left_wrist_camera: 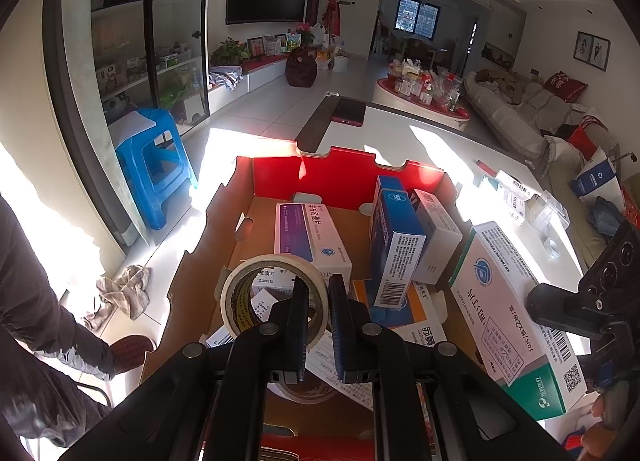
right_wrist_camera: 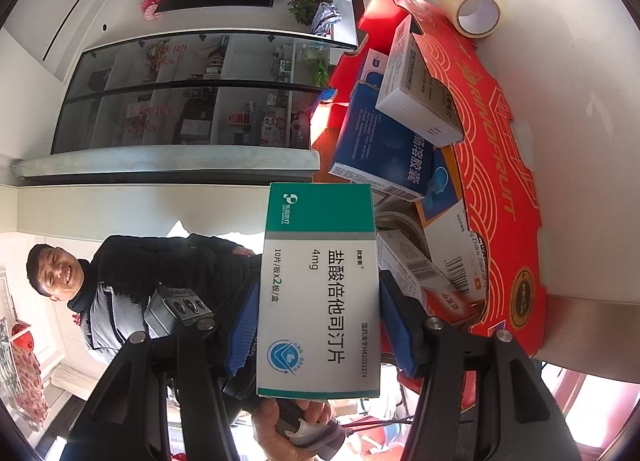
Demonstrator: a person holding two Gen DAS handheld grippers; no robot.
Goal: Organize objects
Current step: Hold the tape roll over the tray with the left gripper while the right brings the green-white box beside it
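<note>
An open cardboard box [left_wrist_camera: 332, 177], red outside and brown inside, stands on the white table and holds several medicine boxes. Over its near end my left gripper [left_wrist_camera: 318, 293] is shut on the wall of a beige tape roll [left_wrist_camera: 248, 285], one finger inside the ring. My right gripper [right_wrist_camera: 318, 301] is shut on a white and green medicine box [right_wrist_camera: 320, 293], pads on its two long sides. In the left wrist view this box [left_wrist_camera: 516, 309] hangs over the carton's right wall, with the right gripper [left_wrist_camera: 552, 307] behind it. The carton [right_wrist_camera: 500, 181] lies just beyond the held box.
Inside the carton are a white-purple box [left_wrist_camera: 308, 233], a blue box [left_wrist_camera: 394, 245] on end and a white one [left_wrist_camera: 436, 237]. A clear tape roll [right_wrist_camera: 474, 7] and small boxes [left_wrist_camera: 508, 189] lie on the table. A phone [left_wrist_camera: 348, 111] is at the far edge. A blue stool [left_wrist_camera: 156, 165] stands left.
</note>
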